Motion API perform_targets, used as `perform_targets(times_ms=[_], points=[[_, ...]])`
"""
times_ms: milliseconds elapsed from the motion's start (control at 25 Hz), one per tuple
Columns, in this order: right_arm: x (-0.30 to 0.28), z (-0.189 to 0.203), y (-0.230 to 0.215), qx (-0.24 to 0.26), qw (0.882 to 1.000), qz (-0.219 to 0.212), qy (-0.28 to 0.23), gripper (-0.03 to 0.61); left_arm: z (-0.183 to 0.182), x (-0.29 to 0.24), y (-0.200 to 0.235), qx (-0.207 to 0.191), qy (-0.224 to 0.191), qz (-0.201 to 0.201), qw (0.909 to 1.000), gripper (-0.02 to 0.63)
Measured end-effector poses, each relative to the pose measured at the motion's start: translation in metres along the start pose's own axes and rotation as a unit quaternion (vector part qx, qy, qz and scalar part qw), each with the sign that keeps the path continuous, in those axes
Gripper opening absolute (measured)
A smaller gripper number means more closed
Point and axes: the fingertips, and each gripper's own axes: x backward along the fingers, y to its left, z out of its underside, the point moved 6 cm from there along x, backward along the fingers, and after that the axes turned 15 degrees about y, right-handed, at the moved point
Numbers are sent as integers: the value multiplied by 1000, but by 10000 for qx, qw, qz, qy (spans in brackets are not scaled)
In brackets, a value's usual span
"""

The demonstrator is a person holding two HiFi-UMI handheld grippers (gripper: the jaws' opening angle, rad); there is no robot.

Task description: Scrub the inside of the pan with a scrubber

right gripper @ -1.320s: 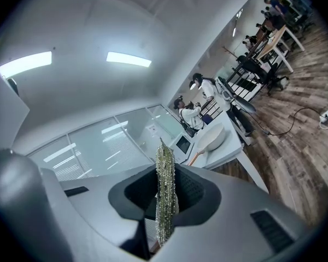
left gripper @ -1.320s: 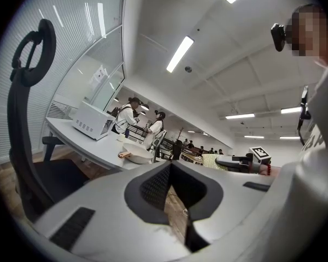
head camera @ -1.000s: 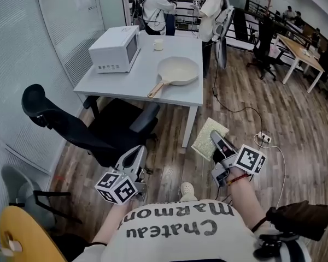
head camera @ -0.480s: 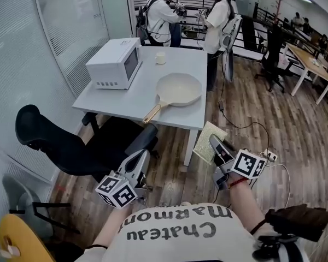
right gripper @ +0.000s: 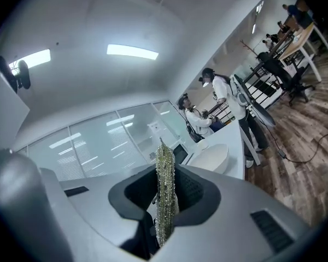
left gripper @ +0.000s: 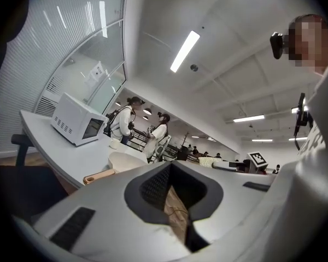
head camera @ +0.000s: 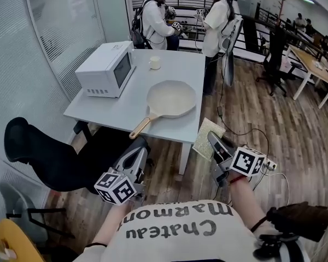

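Observation:
A cream pan [head camera: 172,97] with a wooden handle [head camera: 140,126] lies on the white table [head camera: 115,105], ahead of both grippers. My left gripper [head camera: 139,148] is held level short of the table's near edge, shut and empty. In the left gripper view the pan [left gripper: 130,161] shows beyond its closed jaws [left gripper: 173,200]. My right gripper [head camera: 214,141] is shut on a flat yellow-green scrubber [head camera: 207,137], which stands on edge between its jaws [right gripper: 164,212] in the right gripper view. There the scrubber [right gripper: 165,184] hides part of the table, and the pan [right gripper: 212,157] lies to its right.
A white microwave [head camera: 105,69] and a small cup [head camera: 154,63] stand on the table's far left part. A black office chair [head camera: 52,157] sits in front of the table at left. Two people [head camera: 153,21] stand behind the table. A cable and power strip [head camera: 269,164] lie on the wooden floor at right.
Both grippers have moved forward towards the table, the scrubber still in the right one. The table and pan now look nearer and the chair has slid leftwards in the view.

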Motion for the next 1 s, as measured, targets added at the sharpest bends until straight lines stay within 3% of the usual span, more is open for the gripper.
perform_targets(times_ms=[240,480,1000], points=[[-13,-16,-25,17,9997,-197,161,66,-1,-30,1,10,33,26,10000,-11],[-25,-15,-44,73,9993,-286,248,65,9,-39,14,241,153,-294,9992,-11],[-72,-2,-85,-419,9966,-208,681,66,21,-71,50,575,697,-308,9954,-11]])
